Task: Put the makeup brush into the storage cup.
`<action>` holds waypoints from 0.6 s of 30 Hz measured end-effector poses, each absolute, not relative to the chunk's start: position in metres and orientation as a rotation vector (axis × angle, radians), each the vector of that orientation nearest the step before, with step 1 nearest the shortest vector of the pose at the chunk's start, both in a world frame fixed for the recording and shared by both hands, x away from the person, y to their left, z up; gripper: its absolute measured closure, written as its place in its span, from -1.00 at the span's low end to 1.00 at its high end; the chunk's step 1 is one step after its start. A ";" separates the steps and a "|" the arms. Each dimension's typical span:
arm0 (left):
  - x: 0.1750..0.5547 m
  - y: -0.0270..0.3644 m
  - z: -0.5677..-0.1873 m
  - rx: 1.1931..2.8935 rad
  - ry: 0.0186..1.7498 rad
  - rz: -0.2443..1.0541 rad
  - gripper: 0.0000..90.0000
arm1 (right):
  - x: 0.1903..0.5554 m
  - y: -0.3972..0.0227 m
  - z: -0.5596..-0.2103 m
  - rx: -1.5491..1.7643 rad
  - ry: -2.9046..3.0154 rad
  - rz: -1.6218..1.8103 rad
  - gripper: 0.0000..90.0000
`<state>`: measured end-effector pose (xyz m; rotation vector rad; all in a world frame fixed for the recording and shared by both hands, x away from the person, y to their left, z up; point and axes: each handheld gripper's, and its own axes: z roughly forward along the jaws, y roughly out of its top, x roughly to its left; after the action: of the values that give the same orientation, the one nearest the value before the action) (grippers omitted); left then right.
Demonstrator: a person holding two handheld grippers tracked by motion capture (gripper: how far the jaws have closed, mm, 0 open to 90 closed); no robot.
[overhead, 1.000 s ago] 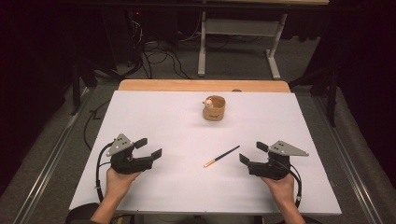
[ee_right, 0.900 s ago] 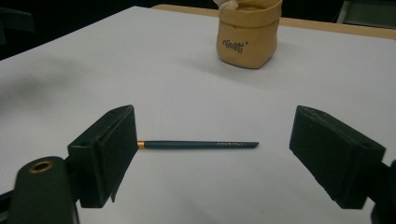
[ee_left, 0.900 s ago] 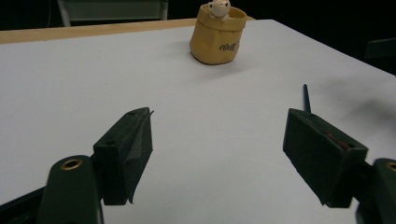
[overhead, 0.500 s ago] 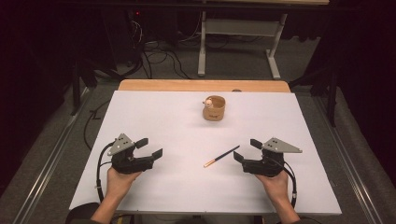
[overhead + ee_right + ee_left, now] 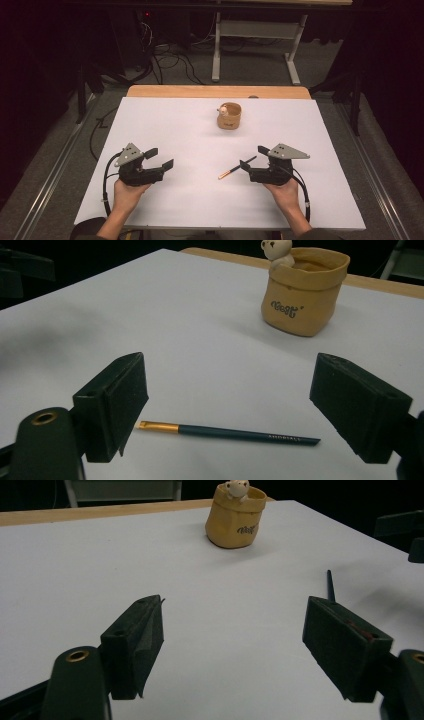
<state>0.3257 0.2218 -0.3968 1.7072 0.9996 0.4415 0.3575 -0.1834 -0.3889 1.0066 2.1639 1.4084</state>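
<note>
**A:** What does the high view show?

**B:** A white desk point(image 5: 165, 125) with my two hands at its near edge. My right hand-held gripper point(image 5: 250, 161) is released, jaws apart, and points left towards a thin makeup brush point(image 5: 237, 167) lying flat near the middle of the desk. The brush's dark tip is just beside the jaws; its gold end lies farther left and nearer to me, so its long axis runs on a slant. My left hand-held gripper point(image 5: 161, 158) is also released and sits well apart from the brush, so my right hand is the nearer one. A small tan pot point(image 5: 229, 115) stands farther back.

**A:** And the left gripper view?

**B:** My two black jaws stand wide apart over bare desk. Past the right-hand jaw, the dark tip of the brush point(image 5: 330, 585) pokes up into sight. The tan pot point(image 5: 235, 517) stands beyond, with a little white bear figure point(image 5: 236, 488) on its rim.

**A:** And the right gripper view?

**B:** Here the brush point(image 5: 227, 432) lies crosswise between my open jaws, low and close. It has a slim dark teal handle with faint lettering, a gold ferrule and a pale flat tip at the left. I judge the jaws would close along its length rather than across it, so my hand needs turning first. The pot point(image 5: 304, 290) stands behind, well apart.
</note>
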 end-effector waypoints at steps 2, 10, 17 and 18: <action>0.326 0.221 -0.397 1.711 0.998 0.440 -0.45 | 0.360 -0.180 -0.389 0.996 2.167 1.412 -0.62; 0.326 0.222 -0.397 1.713 0.998 0.441 -0.45 | 0.365 -0.171 -0.386 0.989 2.168 1.426 -0.62; 0.326 0.221 -0.397 1.716 0.995 0.441 -0.45 | 0.370 -0.163 -0.384 0.968 2.165 1.429 -0.62; 0.326 0.221 -0.397 1.715 0.996 0.440 -0.45 | 0.370 -0.163 -0.384 0.968 2.165 1.429 -0.62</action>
<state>0.3258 0.2210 -0.3971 1.7155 0.9957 0.4404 0.3699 -0.1628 -0.3839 0.9685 2.1654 1.4288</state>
